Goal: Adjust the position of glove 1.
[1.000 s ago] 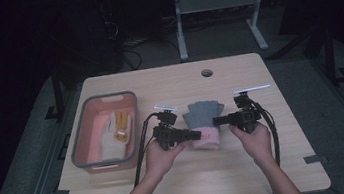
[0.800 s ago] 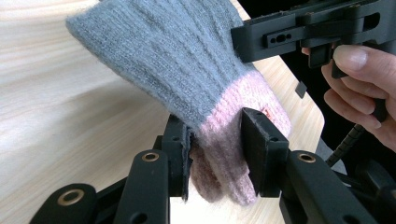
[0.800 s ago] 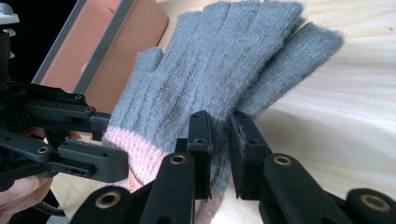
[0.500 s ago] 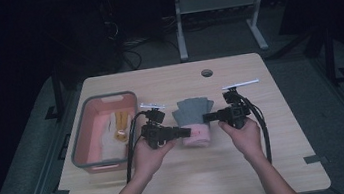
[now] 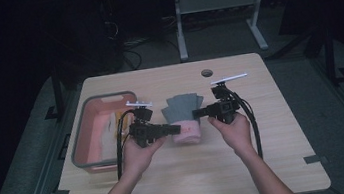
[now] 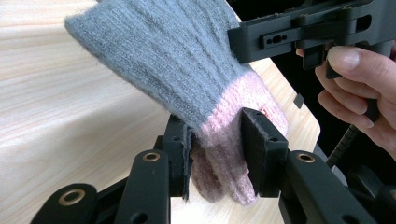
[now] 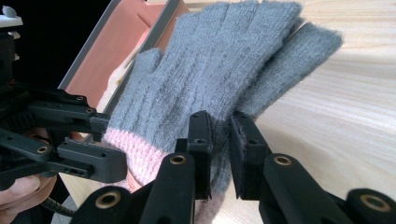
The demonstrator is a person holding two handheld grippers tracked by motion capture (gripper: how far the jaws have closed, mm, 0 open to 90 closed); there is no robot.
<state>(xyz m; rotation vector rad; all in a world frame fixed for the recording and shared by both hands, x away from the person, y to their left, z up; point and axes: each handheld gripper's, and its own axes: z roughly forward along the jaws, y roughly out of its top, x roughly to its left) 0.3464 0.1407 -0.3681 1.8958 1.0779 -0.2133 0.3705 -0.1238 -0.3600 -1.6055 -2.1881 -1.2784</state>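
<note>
A grey knit glove (image 5: 179, 107) with a pink cuff (image 5: 188, 133) is held between both grippers over the middle of the wooden table (image 5: 278, 153). My left gripper (image 5: 174, 128) is shut on the pink cuff (image 6: 229, 154), its pads (image 6: 261, 149) pressing the cuff from both sides. My right gripper (image 5: 197, 113) is shut on the grey edge of the glove (image 7: 210, 70) just above the cuff. The glove's fingers point away from the person, and the grey part (image 6: 187, 60) sags toward the tabletop. My left gripper (image 7: 88, 140) also shows at the left of the right gripper view.
A pink bin with a grey rim (image 5: 102, 99) stands at the table's left and holds some pale items (image 5: 108, 125). A round hole (image 5: 206, 72) sits near the table's far edge. Cables trail from both grippers over the table.
Both hands have shifted to the left and risen a little, carrying the glove with them toward the bin. Both grips look unchanged.
</note>
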